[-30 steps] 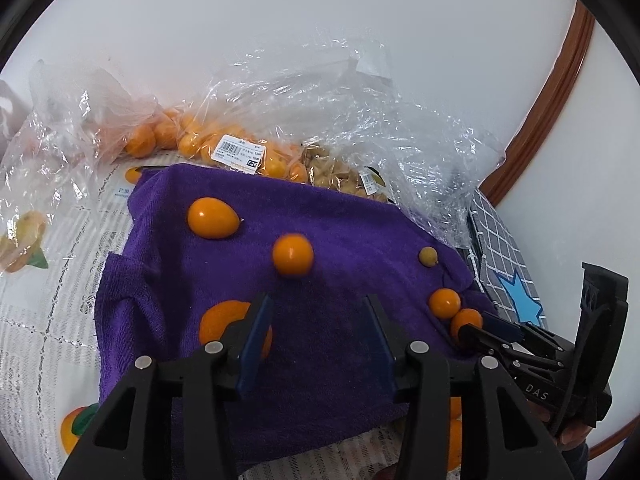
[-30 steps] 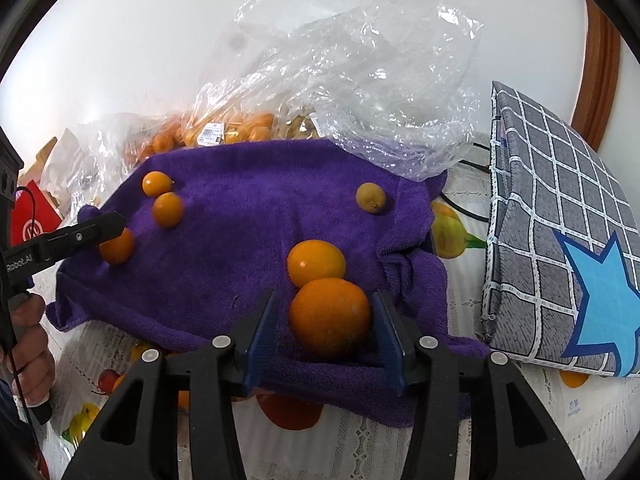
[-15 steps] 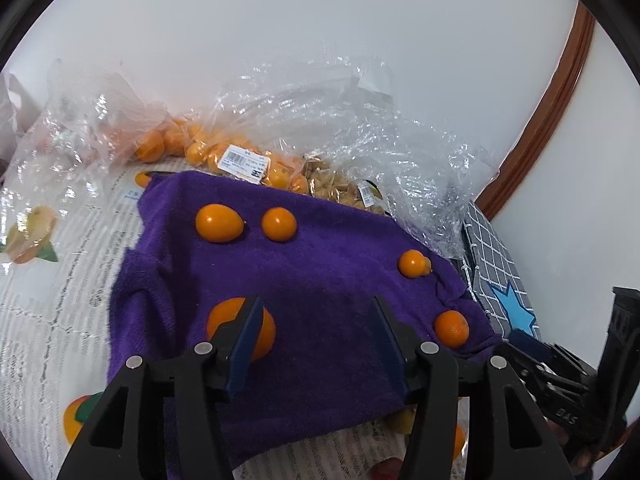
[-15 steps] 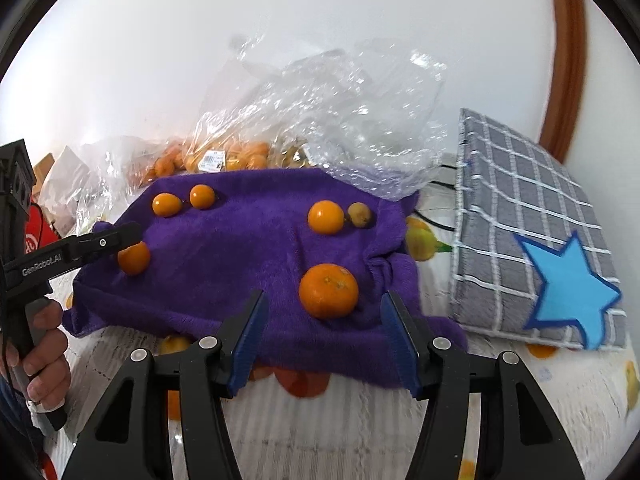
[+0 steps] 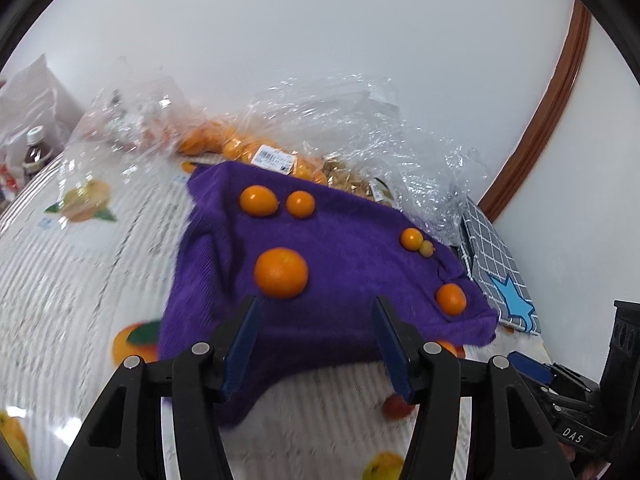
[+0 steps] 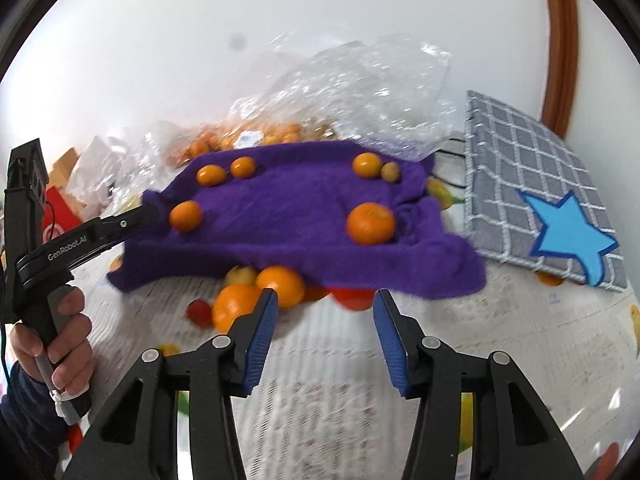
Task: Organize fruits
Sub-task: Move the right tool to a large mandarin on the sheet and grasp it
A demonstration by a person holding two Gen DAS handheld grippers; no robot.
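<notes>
A purple towel (image 5: 344, 264) (image 6: 288, 220) lies on the table with several fruits in pairs. A big orange (image 5: 281, 273) (image 6: 371, 223) sits on each side of it, the other one small in each view (image 5: 451, 299) (image 6: 185, 216). Two small oranges (image 5: 276, 202) (image 6: 226, 172) lie at one far corner. An orange and a yellowish fruit (image 5: 418, 242) (image 6: 376, 168) lie at the other. My left gripper (image 5: 316, 344) is open and empty, short of the towel's near edge. My right gripper (image 6: 325, 340) is open and empty, short of the towel.
Clear plastic bags (image 5: 348, 128) (image 6: 352, 96) with more oranges lie behind the towel. A grey checked cushion with a blue star (image 6: 540, 200) (image 5: 500, 276) lies to the right. The tablecloth (image 6: 360, 380) has printed fruit. A bottle (image 5: 36, 152) stands far left.
Both grippers have pulled back and up from the towel. The right gripper opened and left its big orange on the towel. The fruits now lie in pairs.
</notes>
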